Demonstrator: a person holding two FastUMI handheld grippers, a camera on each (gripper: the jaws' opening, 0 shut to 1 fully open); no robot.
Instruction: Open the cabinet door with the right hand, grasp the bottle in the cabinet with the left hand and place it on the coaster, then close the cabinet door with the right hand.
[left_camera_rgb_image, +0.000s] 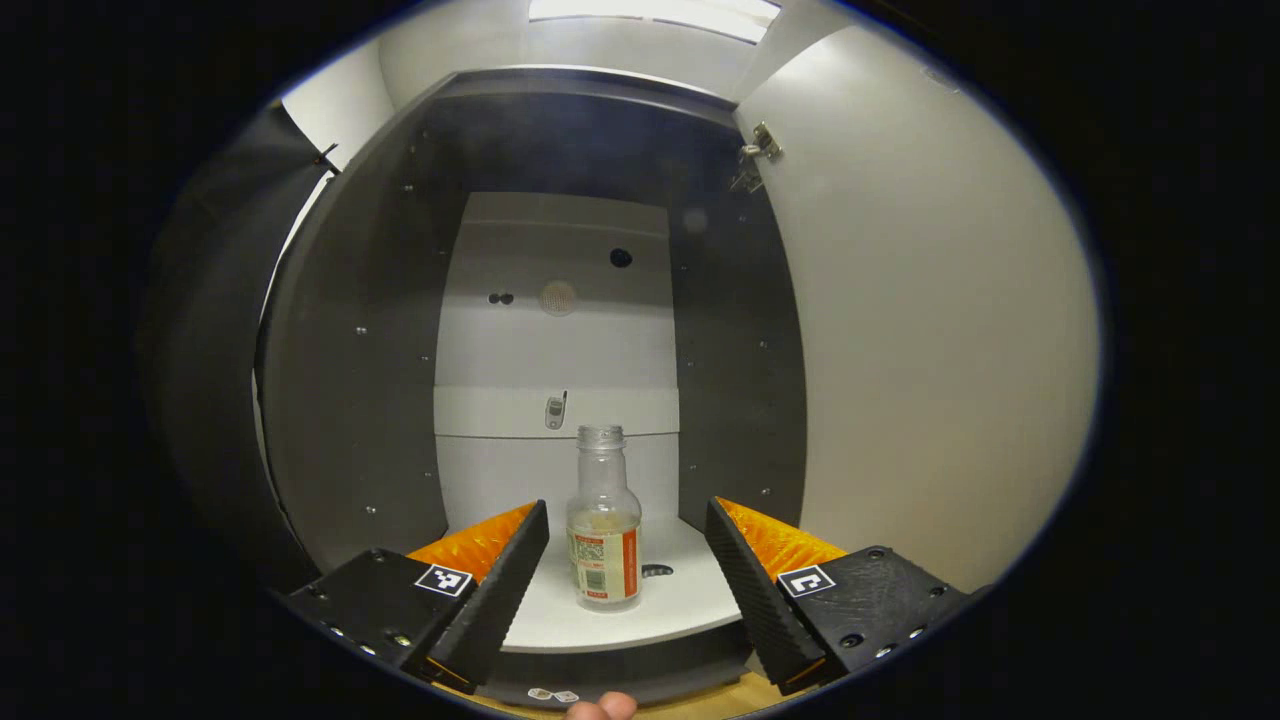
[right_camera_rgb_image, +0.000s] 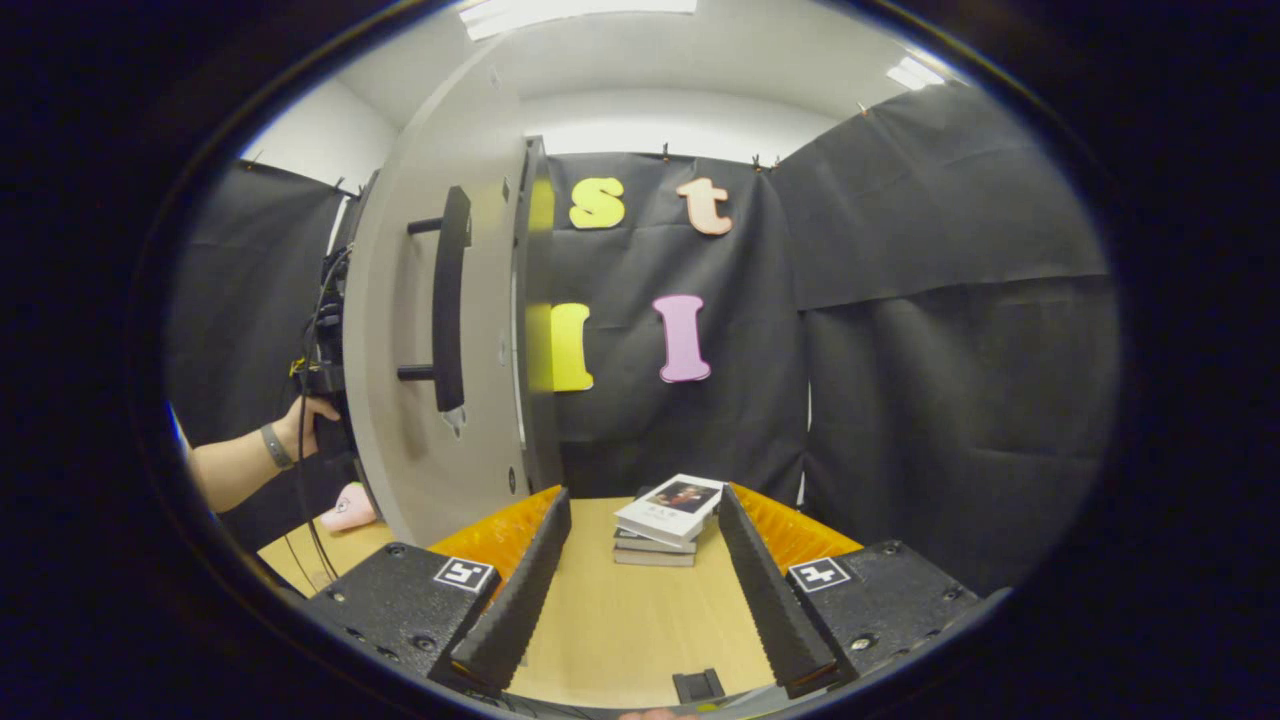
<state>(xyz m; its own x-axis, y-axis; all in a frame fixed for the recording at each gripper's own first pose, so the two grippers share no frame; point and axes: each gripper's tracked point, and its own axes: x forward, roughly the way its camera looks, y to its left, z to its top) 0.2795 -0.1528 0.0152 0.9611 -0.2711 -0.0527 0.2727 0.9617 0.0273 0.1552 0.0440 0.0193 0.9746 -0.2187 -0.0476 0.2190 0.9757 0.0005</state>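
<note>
Left hand-held gripper is pointing level into the open cabinet, fingers spread wide, flanking the upright bottle without touching; right hand-held gripper is gaping wide over the counter.

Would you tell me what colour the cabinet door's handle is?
Black; the handle shows best in the right gripper view.

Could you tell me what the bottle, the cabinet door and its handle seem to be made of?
The bottle looks like clear glass or hard plastic: see-through, uncapped, with a paper-like label. The cabinet door seems a matte pale laminated board with a dark edge; a metal hinge shines at its top. The handle looks matte black, metal or plastic, I cannot tell.
</note>
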